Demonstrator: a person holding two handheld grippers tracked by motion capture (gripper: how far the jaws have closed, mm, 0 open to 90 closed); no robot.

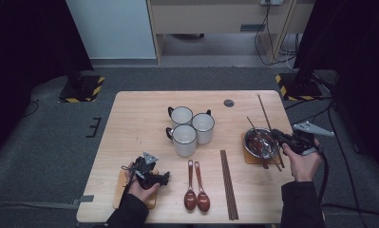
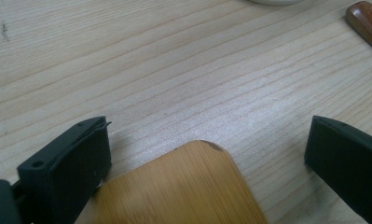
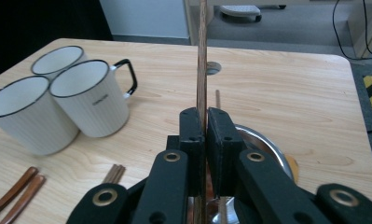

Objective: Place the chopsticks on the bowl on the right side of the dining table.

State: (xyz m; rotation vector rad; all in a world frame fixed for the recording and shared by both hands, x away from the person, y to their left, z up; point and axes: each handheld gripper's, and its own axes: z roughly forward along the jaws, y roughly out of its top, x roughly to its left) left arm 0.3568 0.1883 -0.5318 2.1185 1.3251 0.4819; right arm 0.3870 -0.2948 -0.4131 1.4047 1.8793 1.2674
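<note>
My right gripper (image 1: 277, 137) (image 3: 202, 114) is shut on a brown chopstick (image 1: 264, 111) (image 3: 202, 70) at the table's right side, and the stick runs on past its jaws toward the far edge. Below it a metal bowl (image 1: 253, 145) (image 3: 263, 140) rests on a wooden coaster, with a second chopstick (image 1: 254, 133) (image 3: 217, 100) lying across it. My left gripper (image 1: 161, 178) (image 2: 209, 123) is open low over the front left of the table. The rounded corner of a bamboo coaster (image 1: 123, 190) (image 2: 188, 186) lies between its jaws, untouched by the right one.
Three white mugs (image 1: 189, 126) (image 3: 88, 98) stand clustered mid-table. Two wooden spoons (image 1: 195, 190) and a pair of chopsticks (image 1: 228, 183) lie near the front edge. A round grommet (image 1: 229, 103) is set in the far side of the wooden table (image 1: 135, 118).
</note>
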